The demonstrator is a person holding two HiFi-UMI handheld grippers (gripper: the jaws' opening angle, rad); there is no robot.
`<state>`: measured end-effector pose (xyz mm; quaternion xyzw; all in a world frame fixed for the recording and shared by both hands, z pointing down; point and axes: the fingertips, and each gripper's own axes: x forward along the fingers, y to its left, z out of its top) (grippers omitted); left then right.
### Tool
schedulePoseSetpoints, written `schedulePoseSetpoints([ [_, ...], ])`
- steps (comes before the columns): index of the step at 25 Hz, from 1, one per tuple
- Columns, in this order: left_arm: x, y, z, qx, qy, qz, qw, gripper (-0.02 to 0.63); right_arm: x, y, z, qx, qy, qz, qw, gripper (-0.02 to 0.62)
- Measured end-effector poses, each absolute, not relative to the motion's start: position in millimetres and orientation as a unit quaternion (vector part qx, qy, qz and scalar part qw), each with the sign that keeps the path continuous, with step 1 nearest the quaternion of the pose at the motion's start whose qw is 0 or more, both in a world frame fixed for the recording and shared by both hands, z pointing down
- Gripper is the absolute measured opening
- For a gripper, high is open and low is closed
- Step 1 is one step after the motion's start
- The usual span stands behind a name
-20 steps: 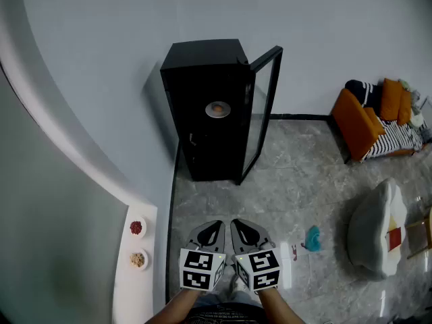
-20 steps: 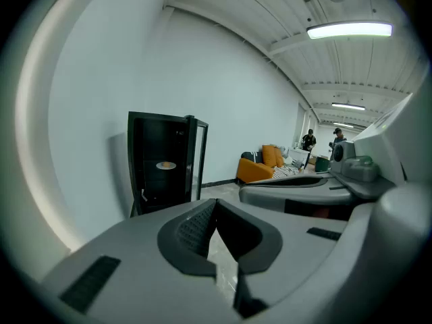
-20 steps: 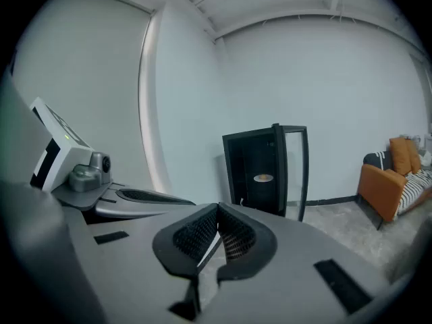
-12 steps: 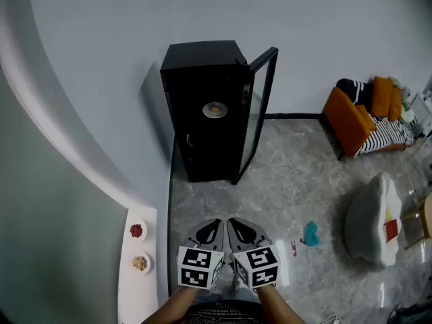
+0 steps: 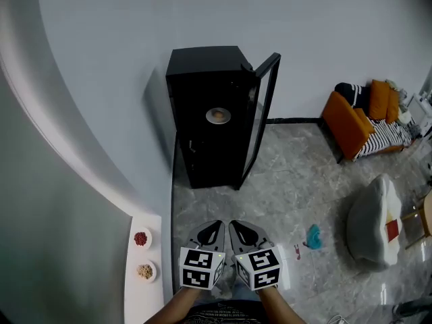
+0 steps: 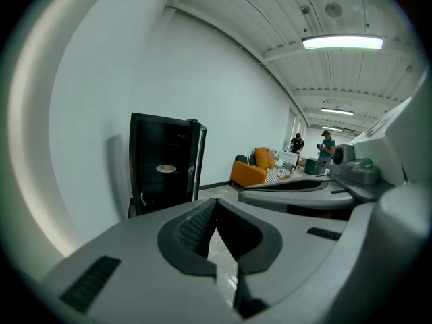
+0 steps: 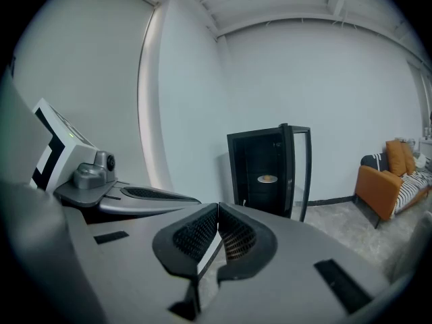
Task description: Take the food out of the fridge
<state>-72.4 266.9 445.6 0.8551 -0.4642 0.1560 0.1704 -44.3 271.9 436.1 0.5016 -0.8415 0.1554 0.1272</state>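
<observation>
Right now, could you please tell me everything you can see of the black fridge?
The fridge is a tall, matt black cabinet standing upright on the grey marbled floor by the white wall. Its black-framed glass door, hinged on the right, stands wide open. Inside, on a shelf, rests a pale plate bearing something orange-brown.

Pale grey wall (image 5: 135,19) ahead, curving round on the left, with black skirting (image 5: 293,121) along its foot. Grey marbled floor (image 5: 297,181), glossy. Over on the right, an orange sofa (image 5: 345,123) with a striped throw (image 5: 388,139) and an orange cushion (image 5: 379,98); nearer, a white beanbag-like seat (image 5: 371,228). Overhead, a long ceiling light (image 6: 342,42) glows on the ribbed white ceiling (image 6: 270,19)
</observation>
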Motion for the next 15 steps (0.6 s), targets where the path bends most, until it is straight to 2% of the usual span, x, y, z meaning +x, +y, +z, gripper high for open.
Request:
schedulePoseSetpoints([
  [15,-57.8,174.4,459.7,0.847,-0.474,0.166,0.177,0.014,-29.9,178.6,449.4,0.488,-0.849,0.162,0.124,0.020],
])
